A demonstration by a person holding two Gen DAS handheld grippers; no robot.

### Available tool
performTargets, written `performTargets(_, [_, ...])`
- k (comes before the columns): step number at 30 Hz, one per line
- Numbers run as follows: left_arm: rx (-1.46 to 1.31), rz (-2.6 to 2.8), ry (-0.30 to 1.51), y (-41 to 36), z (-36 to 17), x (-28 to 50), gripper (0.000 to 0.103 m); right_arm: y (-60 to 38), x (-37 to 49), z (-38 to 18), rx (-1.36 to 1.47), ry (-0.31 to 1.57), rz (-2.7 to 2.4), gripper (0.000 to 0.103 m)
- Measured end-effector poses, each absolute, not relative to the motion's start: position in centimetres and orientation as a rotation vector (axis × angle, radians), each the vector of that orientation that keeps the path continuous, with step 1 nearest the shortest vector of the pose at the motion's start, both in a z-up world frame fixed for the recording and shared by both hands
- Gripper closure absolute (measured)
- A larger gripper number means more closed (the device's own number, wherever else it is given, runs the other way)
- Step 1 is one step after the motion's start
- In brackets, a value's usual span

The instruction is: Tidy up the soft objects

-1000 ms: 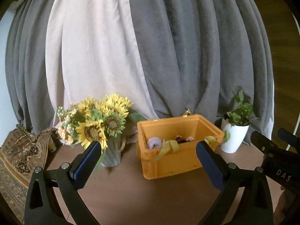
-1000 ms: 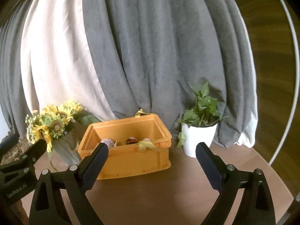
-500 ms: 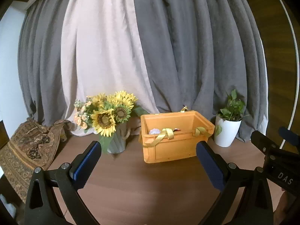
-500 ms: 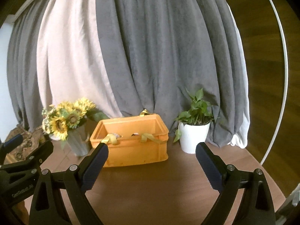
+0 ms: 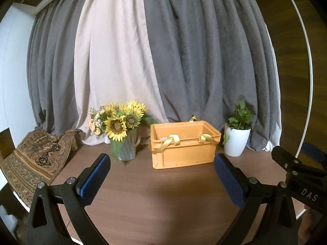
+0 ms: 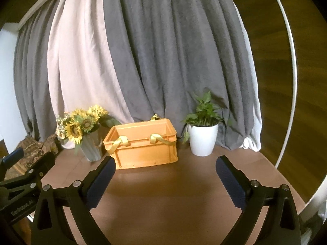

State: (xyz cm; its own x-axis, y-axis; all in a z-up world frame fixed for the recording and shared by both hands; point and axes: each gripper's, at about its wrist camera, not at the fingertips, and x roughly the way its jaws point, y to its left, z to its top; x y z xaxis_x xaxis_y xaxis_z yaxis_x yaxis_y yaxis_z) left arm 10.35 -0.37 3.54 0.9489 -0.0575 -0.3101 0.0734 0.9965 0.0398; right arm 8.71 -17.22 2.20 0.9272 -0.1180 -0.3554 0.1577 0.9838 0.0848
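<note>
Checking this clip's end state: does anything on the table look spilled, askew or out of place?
Only the yellow ribbons stand out: they trail over the orange crate's front rim instead of lying inside. Sunflower vase and potted plant stand upright.

1. Left black two-finger gripper with blue pads (image 5: 162, 163): jaws spread wide, nothing between them, pointing slightly downward.
2. Right black two-finger gripper with dark ribbed pads (image 6: 165, 165): jaws have just been opening and stand wide, nothing between them, same slight downward tilt.
3. The two sit side by side, each visible at the edge of the other's view.
</note>
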Motion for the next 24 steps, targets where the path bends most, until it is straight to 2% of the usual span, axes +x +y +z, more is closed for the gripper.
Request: performTargets(24, [0.046, -0.044, 0.307, -0.3, 3.5, 5.4, 0.0, -17.2, 4.0, 2.1, 0.102, 0.346, -0.118, 0.003])
